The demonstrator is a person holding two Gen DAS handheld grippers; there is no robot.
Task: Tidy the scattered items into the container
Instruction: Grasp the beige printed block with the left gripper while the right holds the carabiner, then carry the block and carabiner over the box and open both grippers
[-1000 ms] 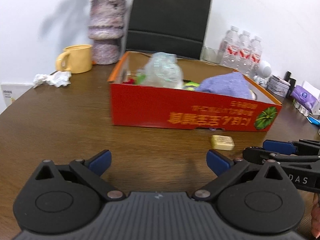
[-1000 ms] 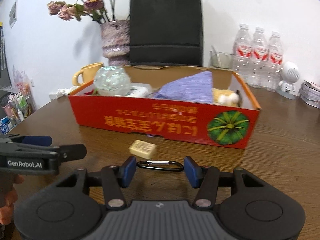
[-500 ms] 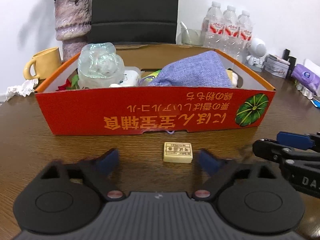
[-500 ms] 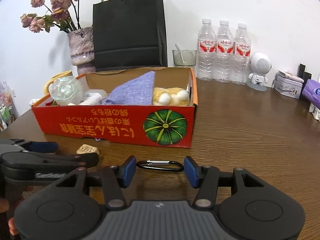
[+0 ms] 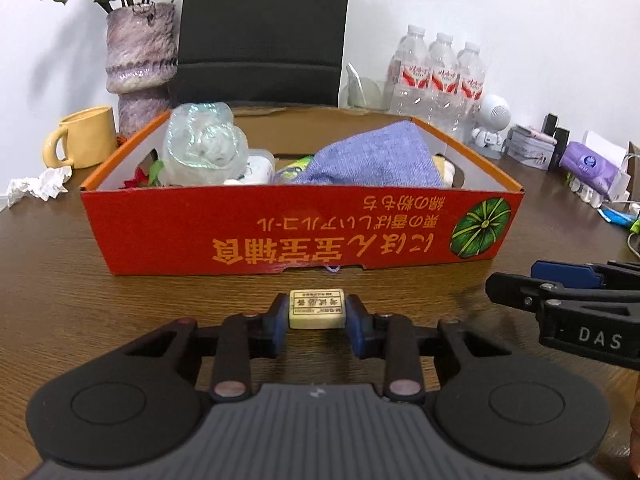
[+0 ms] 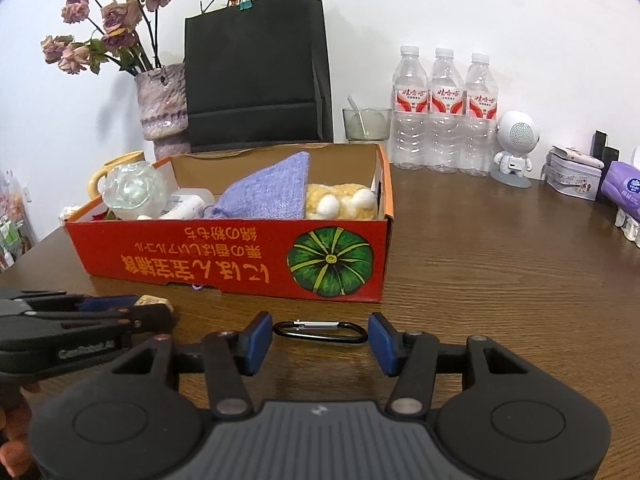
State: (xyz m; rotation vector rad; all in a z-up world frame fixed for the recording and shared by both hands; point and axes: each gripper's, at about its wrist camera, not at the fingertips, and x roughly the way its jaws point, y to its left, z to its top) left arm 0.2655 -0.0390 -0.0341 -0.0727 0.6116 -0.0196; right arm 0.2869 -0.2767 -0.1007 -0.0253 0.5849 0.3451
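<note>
A cream eraser (image 5: 317,314) lies on the brown table just in front of the red cardboard box (image 5: 300,236). My left gripper (image 5: 317,322) is closing on it, and both blue pads touch its ends. In the right wrist view my right gripper (image 6: 320,334) is shut on a black carabiner (image 6: 316,325), held crosswise between the pads just above the table in front of the box (image 6: 224,256). The box holds a purple cloth pouch (image 6: 272,196), a clear wrapped ball (image 6: 134,190) and a yellow plush (image 6: 340,202). The two grippers sit side by side.
Behind the box stand a black paper bag (image 6: 256,76), a vase of dried roses (image 6: 162,108), a yellow mug (image 5: 86,138), a glass (image 6: 366,124) and three water bottles (image 6: 444,112). A crumpled tissue (image 5: 38,186) lies at the left. A white figurine (image 6: 516,140) and tins stand at the right.
My left gripper swung over to the eraser and its fingers came in from wide open onto it. My right gripper shifted sideways with the carabiner still between its pads.
</note>
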